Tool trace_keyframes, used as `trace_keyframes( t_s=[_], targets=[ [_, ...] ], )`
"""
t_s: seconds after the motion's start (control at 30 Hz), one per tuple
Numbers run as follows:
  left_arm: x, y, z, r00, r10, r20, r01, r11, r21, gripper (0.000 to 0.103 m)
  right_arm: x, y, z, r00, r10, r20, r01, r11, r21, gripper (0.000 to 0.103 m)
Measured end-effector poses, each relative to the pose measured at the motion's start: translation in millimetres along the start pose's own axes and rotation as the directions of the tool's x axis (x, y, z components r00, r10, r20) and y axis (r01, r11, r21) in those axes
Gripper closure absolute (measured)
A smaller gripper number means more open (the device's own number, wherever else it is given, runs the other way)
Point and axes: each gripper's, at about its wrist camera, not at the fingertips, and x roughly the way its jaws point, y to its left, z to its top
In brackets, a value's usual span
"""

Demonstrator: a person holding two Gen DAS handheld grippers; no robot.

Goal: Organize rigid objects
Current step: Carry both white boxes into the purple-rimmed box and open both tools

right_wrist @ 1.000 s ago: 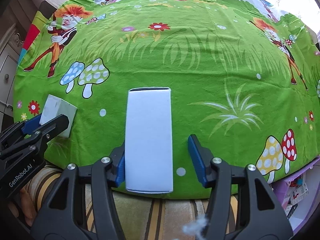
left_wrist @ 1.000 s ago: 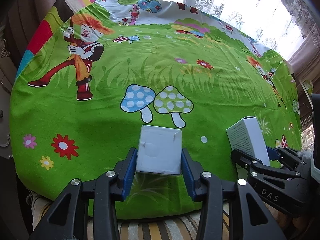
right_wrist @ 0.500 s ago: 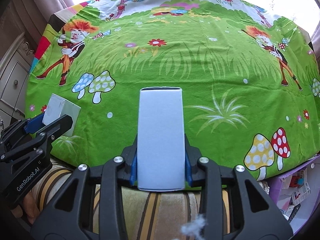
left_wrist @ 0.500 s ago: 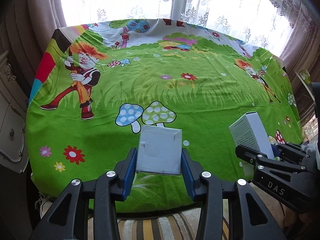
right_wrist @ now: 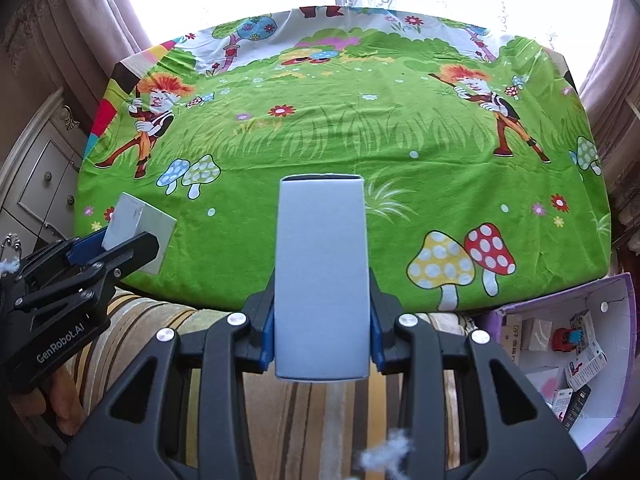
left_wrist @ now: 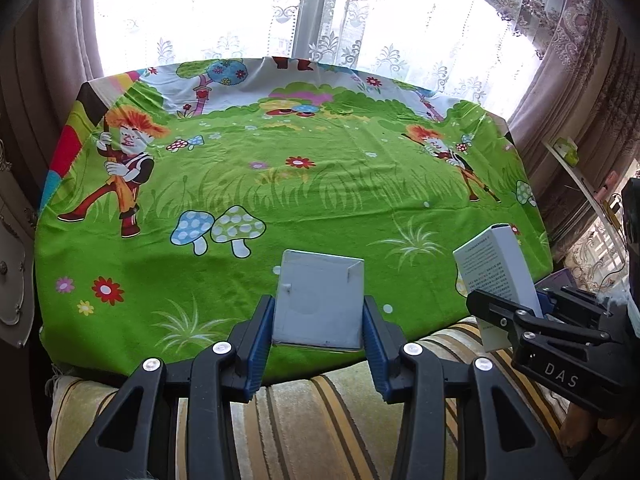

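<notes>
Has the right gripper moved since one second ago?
Yes. The right gripper, shut on the tall box, pulled back from the tablecloth toward its near edge.

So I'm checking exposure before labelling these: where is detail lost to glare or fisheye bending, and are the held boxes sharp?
Left wrist view: window blown out white, tablecloth edges bowed, square box in the left gripper sharp. Right wrist view: window again overexposed, tall box in the right gripper sharp, white fluff at the bottom blurred.
</notes>
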Motion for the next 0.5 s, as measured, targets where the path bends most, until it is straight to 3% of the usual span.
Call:
trace_keyframes(
  t_s=[0.2, 0.5],
  targets=[
    [-7.8, -32.4, -8.4, 0.998, -0.057, -0.009, 0.057, 0.997, 0.049, 0.059, -33.0, -29.3, -21.0, 0.999, -0.033, 0.029, 0.032, 0.999, 0.022, 0.063],
    [-20.4, -90.5, -21.1, 0.985, -0.169, -0.031, 0.172, 0.976, 0.132, 0.060, -86.8, -109.4, -56.3, 0.986, -0.152, 0.069, 0.140, 0.979, 0.146, 0.063]
  ],
)
